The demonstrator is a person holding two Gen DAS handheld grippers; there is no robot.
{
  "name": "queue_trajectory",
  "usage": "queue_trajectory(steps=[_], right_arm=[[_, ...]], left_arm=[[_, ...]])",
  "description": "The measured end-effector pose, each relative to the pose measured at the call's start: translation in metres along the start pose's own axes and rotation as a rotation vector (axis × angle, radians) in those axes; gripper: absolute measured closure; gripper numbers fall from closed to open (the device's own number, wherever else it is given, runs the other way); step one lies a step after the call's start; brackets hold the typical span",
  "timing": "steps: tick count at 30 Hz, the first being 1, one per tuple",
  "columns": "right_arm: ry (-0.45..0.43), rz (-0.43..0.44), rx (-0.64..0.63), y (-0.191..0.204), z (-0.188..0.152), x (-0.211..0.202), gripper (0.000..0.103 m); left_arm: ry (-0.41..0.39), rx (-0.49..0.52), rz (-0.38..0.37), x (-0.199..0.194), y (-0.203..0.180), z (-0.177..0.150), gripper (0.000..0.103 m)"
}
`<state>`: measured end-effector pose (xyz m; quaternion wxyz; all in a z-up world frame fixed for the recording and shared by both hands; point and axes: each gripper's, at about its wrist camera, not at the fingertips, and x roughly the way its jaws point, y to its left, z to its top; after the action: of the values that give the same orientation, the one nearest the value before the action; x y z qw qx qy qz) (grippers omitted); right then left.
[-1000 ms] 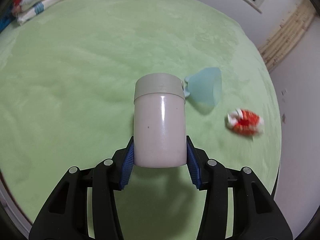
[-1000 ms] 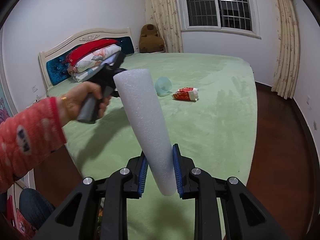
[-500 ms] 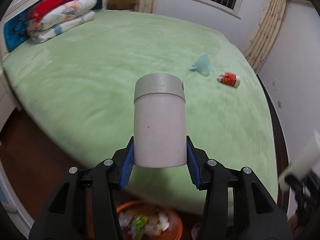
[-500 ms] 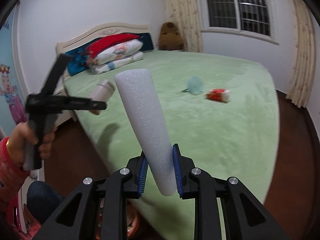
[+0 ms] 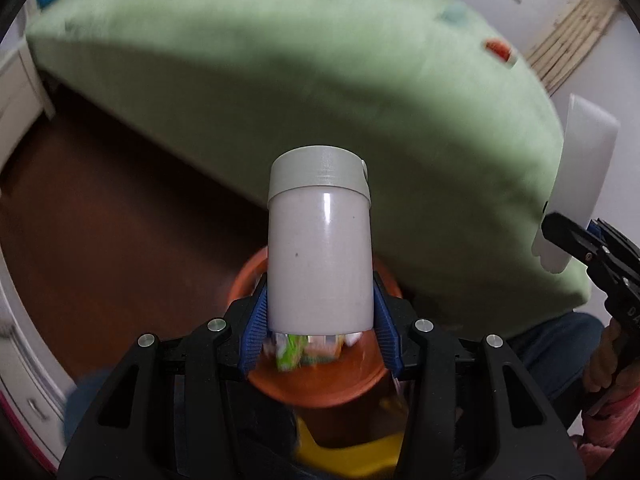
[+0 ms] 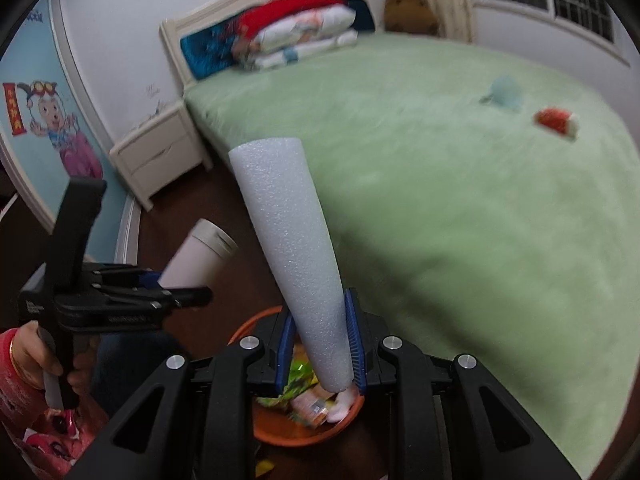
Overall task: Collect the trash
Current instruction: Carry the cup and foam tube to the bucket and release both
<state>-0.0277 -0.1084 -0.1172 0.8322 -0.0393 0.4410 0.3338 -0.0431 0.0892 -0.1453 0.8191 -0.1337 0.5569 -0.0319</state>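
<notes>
My left gripper (image 5: 320,330) is shut on a pale pink bottle (image 5: 320,252) with a grey cap, held above an orange bin (image 5: 320,384) on the floor with wrappers in it. My right gripper (image 6: 320,344) is shut on a white foam tube (image 6: 294,240) that stands up and leans left, over the same orange bin (image 6: 280,436). In the right wrist view the left gripper (image 6: 176,288) with the bottle (image 6: 198,260) sits at the left. A red-and-white wrapper (image 6: 556,124) and a light blue cup (image 6: 504,92) lie on the green bed (image 6: 440,200).
A cream nightstand (image 6: 160,156) stands beside the bed's headboard, with folded bedding (image 6: 304,36) piled against it. Dark wooden floor (image 5: 100,240) runs between bed and wall. A person's hand in a red sleeve (image 6: 24,372) holds the left tool. Something yellow (image 5: 348,452) lies below the bin.
Both grippers have swung away from the bed top and down over the orange bin at the bedside, each still holding its item. The bed's wrapper and cup now look farther away.
</notes>
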Motion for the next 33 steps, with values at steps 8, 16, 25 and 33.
queue_trajectory(steps=[8,16,25,33], right_arm=[[0.236,0.037,0.045,0.005,-0.037,0.071,0.078],[0.308,-0.015,0.042,0.004,-0.057,0.094,0.04],[0.291,-0.022,0.079,-0.008,-0.056,0.092,0.04],[0.284,-0.023,0.08,-0.011,-0.055,0.09,0.04]], left_arm=[[0.209,-0.11,-0.016,0.071,0.014,-0.024,0.057],[0.309,-0.177,0.04,0.099,0.029,-0.037,0.029],[0.271,-0.171,0.052,0.092,0.025,-0.036,0.025],[0.267,-0.154,0.057,0.091,0.025,-0.038,0.025]])
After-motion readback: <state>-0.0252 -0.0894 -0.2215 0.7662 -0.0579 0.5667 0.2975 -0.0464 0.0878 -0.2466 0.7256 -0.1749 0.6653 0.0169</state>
